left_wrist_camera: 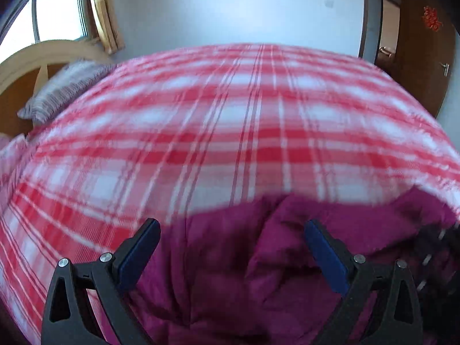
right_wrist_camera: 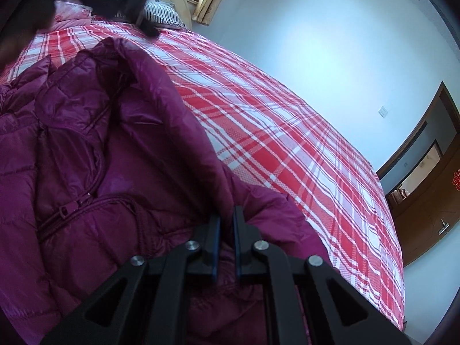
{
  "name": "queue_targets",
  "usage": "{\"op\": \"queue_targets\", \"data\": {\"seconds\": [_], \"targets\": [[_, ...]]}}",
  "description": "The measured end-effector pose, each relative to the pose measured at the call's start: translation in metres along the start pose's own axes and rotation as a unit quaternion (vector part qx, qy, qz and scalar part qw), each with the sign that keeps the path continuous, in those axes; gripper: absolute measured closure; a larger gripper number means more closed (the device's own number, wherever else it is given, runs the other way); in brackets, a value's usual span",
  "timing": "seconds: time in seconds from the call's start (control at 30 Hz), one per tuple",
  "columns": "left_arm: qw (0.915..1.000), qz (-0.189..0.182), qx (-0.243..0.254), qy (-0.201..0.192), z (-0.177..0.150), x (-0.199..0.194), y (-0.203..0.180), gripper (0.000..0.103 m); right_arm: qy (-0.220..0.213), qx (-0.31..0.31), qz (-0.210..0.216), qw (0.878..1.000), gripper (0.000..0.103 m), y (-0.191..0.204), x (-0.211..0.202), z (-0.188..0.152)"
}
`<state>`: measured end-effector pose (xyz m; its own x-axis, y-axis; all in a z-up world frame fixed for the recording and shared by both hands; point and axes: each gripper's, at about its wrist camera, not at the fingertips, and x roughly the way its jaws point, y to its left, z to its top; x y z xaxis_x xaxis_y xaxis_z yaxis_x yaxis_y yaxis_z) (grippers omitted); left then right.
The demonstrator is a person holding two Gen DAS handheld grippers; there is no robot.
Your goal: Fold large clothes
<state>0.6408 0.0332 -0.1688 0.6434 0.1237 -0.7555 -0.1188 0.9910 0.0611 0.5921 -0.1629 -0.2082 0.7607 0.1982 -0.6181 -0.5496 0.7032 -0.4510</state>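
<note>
My right claw is clamped on the puffy purple quilted jacket; my left claw, fingers apart, hovers over its far edge.

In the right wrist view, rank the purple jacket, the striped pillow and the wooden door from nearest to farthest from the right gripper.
1. Purple jacket: pinched in the right gripper, at its tips.
2. Wooden door: far right, beyond the bed's edge.
3. Striped pillow: top, at the headboard end.

Two black handheld grippers with blue pads

The left gripper and right gripper share black angular linkage arms with triangular cut-outs, silver round pivot screws, and flat blue-faced fingers.
</note>
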Motion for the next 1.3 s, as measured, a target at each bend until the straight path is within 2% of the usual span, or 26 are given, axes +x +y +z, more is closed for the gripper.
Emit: {"op": "queue_targets", "data": {"seconds": [0.17, 0.27, 0.37, 0.4, 0.47, 0.57, 0.67, 0.83, 0.9, 0.97, 1.03, 1.07, 1.13, 1.17, 1.3], "targets": [[0.9999, -0.005, -0.003, 0.011, -0.024, 0.013, 0.002, 0.002, -0.002, 0.002, 0.008, 1.000, 0.093, -0.001, -0.002, -0.001], [0.9999, -0.004, -0.007, 0.009, -0.024, 0.017, 0.002, 0.002, 0.006, 0.002, 0.047, 0.999, 0.090, -0.005, -0.013, 0.001], [1.0000, 0.000, -0.007, 0.004, -0.026, 0.017, 0.000, 0.001, -0.005, 0.079, 0.108, 0.991, 0.079, -0.032, -0.036, 0.004], [1.0000, 0.000, -0.008, 0.003, -0.026, 0.017, 0.000, 0.001, -0.018, 0.125, 0.124, 0.984, 0.078, -0.047, -0.047, 0.006], [1.0000, 0.000, -0.009, 0.002, -0.026, 0.017, 0.000, 0.001, -0.027, 0.204, 0.111, 0.972, 0.077, -0.073, -0.057, 0.015], [1.0000, 0.001, -0.009, 0.000, -0.026, 0.017, 0.000, 0.001, -0.007, 0.290, 0.106, 0.951, 0.076, -0.091, -0.043, 0.027], [1.0000, 0.000, -0.009, -0.001, -0.026, 0.017, 0.000, 0.001, 0.018, 0.299, 0.115, 0.947, 0.075, -0.078, -0.019, 0.034], [0.9999, 0.004, -0.010, -0.013, -0.026, 0.005, 0.002, 0.001, 0.084, 0.254, 0.115, 0.957, 0.077, -0.041, 0.015, 0.012], [0.9994, 0.004, -0.005, -0.035, -0.022, -0.013, -0.002, 0.001, 0.065, 0.269, 0.117, 0.954, 0.078, -0.043, 0.009, 0.002], [0.9973, -0.015, -0.008, -0.072, -0.015, -0.040, -0.009, 0.001, 0.064, 0.282, 0.123, 0.949, 0.079, -0.048, 0.009, -0.002], [0.9939, -0.069, -0.013, -0.085, -0.004, -0.059, -0.022, 0.001, 0.061, 0.281, 0.121, 0.950, 0.079, -0.047, 0.009, -0.003], [0.9911, -0.109, -0.011, -0.076, 0.003, -0.061, -0.034, 0.001, 0.061, 0.278, 0.117, 0.952, 0.079, -0.045, 0.009, -0.003], [0.9885, -0.141, -0.005, -0.054, 0.007, -0.053, -0.051, 0.001, 0.059, 0.278, 0.116, 0.952, 0.079, -0.045, 0.009, -0.005], [0.9885, -0.147, 0.001, -0.038, 0.007, -0.043, -0.060, 0.001, 0.057, 0.282, 0.119, 0.950, 0.079, -0.046, 0.009, -0.005], [0.9918, -0.116, -0.005, 0.054, -0.004, 0.015, -0.071, 0.001, 0.054, 0.287, 0.121, 0.949, 0.079, -0.046, 0.010, -0.006]]}}
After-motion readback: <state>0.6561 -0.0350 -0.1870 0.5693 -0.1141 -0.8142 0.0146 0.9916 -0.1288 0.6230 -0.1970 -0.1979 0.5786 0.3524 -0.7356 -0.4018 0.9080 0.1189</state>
